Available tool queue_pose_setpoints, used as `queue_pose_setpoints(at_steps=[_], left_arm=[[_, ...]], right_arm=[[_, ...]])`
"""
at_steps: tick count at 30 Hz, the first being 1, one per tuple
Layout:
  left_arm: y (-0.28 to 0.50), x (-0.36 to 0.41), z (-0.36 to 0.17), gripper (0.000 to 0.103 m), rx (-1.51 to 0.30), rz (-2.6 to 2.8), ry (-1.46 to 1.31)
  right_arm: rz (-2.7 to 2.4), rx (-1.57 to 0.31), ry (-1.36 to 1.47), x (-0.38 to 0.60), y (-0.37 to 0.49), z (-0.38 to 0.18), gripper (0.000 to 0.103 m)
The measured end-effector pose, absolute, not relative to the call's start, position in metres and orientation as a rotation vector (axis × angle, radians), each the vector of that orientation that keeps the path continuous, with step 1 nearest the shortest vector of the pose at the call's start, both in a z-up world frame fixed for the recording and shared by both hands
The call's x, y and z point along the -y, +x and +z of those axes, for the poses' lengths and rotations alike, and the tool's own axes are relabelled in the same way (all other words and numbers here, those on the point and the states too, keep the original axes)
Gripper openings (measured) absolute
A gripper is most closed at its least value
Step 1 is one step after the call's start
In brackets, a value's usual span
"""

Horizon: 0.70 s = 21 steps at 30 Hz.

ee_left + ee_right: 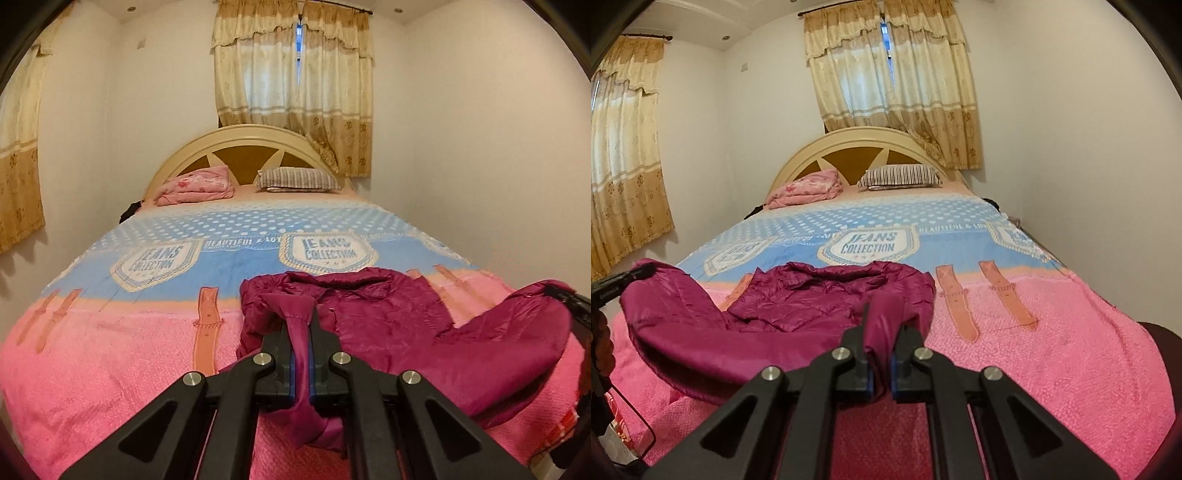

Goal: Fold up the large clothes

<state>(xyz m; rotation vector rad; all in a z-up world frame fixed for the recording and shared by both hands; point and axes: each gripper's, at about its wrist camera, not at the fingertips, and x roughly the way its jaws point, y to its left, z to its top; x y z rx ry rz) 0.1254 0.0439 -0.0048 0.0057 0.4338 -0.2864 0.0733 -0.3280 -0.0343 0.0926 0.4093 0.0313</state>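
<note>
Both clamped on fabric, the left gripper and right gripper lift the near edge of a magenta jacket off the bed — the fold's opening step — which next likely calls for carrying that edge evenly toward the collar.

Glossy smooth magenta jacket lies on a nubby matt pink-and-blue bedspread.
</note>
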Motion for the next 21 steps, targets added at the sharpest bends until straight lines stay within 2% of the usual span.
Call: queue_pose_setpoints(at_steps=[8, 12, 17, 21], left_arm=[[0.057, -0.051, 0.004, 0.003, -0.432, -0.32, 0.01], [0.05, -0.053, 0.01, 0.003, -0.418, -0.317, 0.01], [0.106, -0.045, -0.007, 0.003, -0.454, -0.283, 0.028], [0.19, -0.027, -0.033, 0.003, -0.528, -0.259, 0.032]], right_arm=[[0.05, -0.399, 0.117, 0.329, 0.025, -0.022, 0.006], [0.049, -0.356, 0.09, 0.322, 0.012, -0.005, 0.006], [0.031, -0.34, 0.1, 0.327, 0.052, -0.011, 0.006], [0.014, -0.377, 0.151, 0.334, 0.117, -0.028, 0.006]])
